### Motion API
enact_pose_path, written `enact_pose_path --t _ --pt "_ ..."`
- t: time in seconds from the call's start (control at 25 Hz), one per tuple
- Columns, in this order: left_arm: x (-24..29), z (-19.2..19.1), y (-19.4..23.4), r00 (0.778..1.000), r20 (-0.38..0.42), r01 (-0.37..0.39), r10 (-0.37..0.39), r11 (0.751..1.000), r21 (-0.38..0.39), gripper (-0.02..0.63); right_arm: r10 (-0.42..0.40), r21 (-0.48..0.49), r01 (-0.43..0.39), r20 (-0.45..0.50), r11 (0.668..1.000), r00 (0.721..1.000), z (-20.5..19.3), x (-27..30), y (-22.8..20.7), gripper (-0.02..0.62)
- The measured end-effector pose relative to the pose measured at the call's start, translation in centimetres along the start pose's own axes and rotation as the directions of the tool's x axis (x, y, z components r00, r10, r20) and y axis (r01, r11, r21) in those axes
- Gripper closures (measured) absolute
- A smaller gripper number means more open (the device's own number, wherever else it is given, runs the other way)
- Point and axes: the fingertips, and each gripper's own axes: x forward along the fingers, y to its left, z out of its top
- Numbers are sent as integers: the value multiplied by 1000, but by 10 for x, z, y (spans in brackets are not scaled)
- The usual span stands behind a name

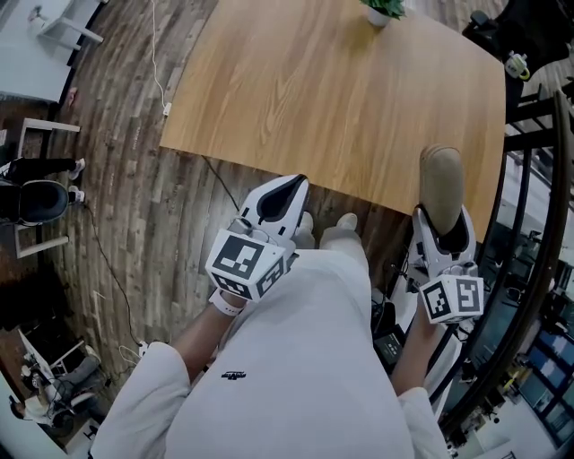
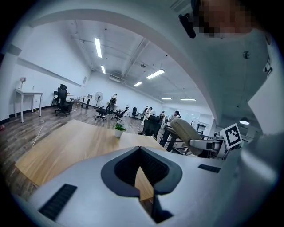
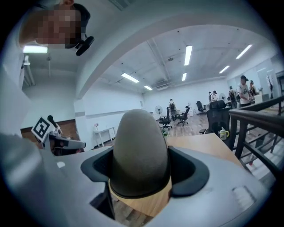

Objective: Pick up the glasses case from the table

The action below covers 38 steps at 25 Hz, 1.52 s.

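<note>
Taupe and felt-like, the rounded oblong glasses case (image 1: 441, 179) stands on end, pinched between the black-padded fingers of the white plastic right gripper (image 1: 444, 220). It is held in the air over the near edge of the smooth light-wood worktop (image 1: 332, 99). The matching left gripper (image 1: 285, 190) hovers near that edge, its fingers pressed together on nothing.

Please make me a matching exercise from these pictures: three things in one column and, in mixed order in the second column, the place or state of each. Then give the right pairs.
Things
1. glasses case
2. left gripper
3. potted plant

Place or state
A. stands at the far edge of the table
B. jaws together at the tips, nothing between them
C. clamped in the right gripper

Pairs: 1-C, 2-B, 3-A
</note>
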Motion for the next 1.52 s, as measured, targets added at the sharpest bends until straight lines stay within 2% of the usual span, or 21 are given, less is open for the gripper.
enact_pose_path --t 0.16,0.52,0.72,1.52 --pt "-9 4 -2 1000 15 -2 2 1000 4 600 1 75 -5 55 997 999 15 -13 -2 222" --pt "-28 9 -3 998 61 -8 7 1000 3 600 -46 69 36 148 997 988 45 -37 5 221" --pt "-32 10 -3 998 67 -11 10 1000 6 600 -73 91 59 157 994 985 46 -41 4 221" --pt "-19 20 -15 998 57 28 -30 998 48 600 -43 68 35 123 997 991 48 -36 12 221"
